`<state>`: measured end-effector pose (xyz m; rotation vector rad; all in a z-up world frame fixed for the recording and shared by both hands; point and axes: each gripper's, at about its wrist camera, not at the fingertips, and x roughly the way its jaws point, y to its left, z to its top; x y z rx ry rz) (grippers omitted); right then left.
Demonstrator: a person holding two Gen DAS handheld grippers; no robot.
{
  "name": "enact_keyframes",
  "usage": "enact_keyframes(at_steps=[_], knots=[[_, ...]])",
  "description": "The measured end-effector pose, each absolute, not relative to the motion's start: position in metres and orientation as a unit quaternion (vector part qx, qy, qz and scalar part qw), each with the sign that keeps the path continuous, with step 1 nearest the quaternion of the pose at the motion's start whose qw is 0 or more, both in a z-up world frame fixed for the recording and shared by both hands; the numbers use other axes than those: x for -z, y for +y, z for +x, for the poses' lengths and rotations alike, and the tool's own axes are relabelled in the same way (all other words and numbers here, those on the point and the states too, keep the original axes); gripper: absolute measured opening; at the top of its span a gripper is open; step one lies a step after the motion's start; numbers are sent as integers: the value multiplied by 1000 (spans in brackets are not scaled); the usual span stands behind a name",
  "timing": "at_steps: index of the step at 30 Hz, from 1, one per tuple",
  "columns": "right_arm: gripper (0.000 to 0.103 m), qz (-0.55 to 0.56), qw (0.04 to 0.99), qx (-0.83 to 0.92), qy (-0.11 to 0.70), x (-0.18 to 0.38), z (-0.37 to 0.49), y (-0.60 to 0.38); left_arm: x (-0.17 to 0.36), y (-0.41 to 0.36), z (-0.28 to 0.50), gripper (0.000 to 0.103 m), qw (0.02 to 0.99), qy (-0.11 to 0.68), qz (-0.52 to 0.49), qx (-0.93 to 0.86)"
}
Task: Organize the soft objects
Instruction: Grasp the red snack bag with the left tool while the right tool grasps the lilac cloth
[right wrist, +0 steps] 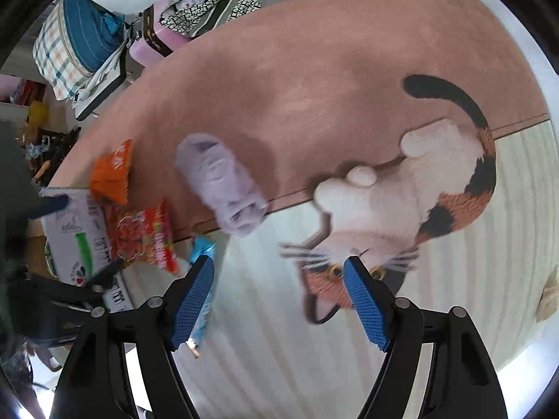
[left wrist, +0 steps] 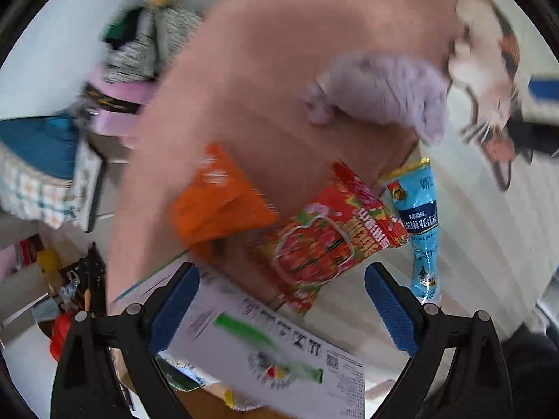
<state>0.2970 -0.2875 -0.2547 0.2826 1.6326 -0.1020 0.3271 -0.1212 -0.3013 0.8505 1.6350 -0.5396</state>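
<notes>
A rolled lavender cloth (left wrist: 384,94) lies on the pink cat-print rug (left wrist: 265,70); it also shows in the right wrist view (right wrist: 223,185). In front of it lie an orange snack bag (left wrist: 216,199), a red snack packet (left wrist: 328,237) and a blue Nestle packet (left wrist: 419,223). They show at the left of the right wrist view: the orange bag (right wrist: 111,174), the red packet (right wrist: 146,241), the blue packet (right wrist: 201,248). My left gripper (left wrist: 283,310) is open and empty above a white cardboard box (left wrist: 272,356). My right gripper (right wrist: 279,300) is open and empty over the rug (right wrist: 314,70), short of the cloth.
The white box (right wrist: 80,241) stands at the rug's left edge. A checked bag (right wrist: 70,45), a pink case (right wrist: 153,35) and piled clothes (right wrist: 209,3) sit beyond the rug. Cluttered tools (left wrist: 80,286) lie at the far left. The rug's cat print (right wrist: 401,209) is flat.
</notes>
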Motion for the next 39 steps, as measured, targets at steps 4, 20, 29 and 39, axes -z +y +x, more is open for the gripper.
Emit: enact_keyframes(at_steps=[4, 20, 29, 39], knots=[[79, 129, 673, 36, 728, 261, 307, -300, 334, -133, 325, 97, 524, 721, 380, 248], [79, 104, 675, -22, 730, 294, 353, -277, 351, -70, 374, 52, 550, 829, 36, 97], [43, 113, 633, -37, 765, 335, 368, -248, 356, -55, 362, 59, 542, 833, -32, 104], [56, 97, 629, -12, 771, 327, 351, -261, 360, -75, 347, 59, 565, 817, 20, 111]])
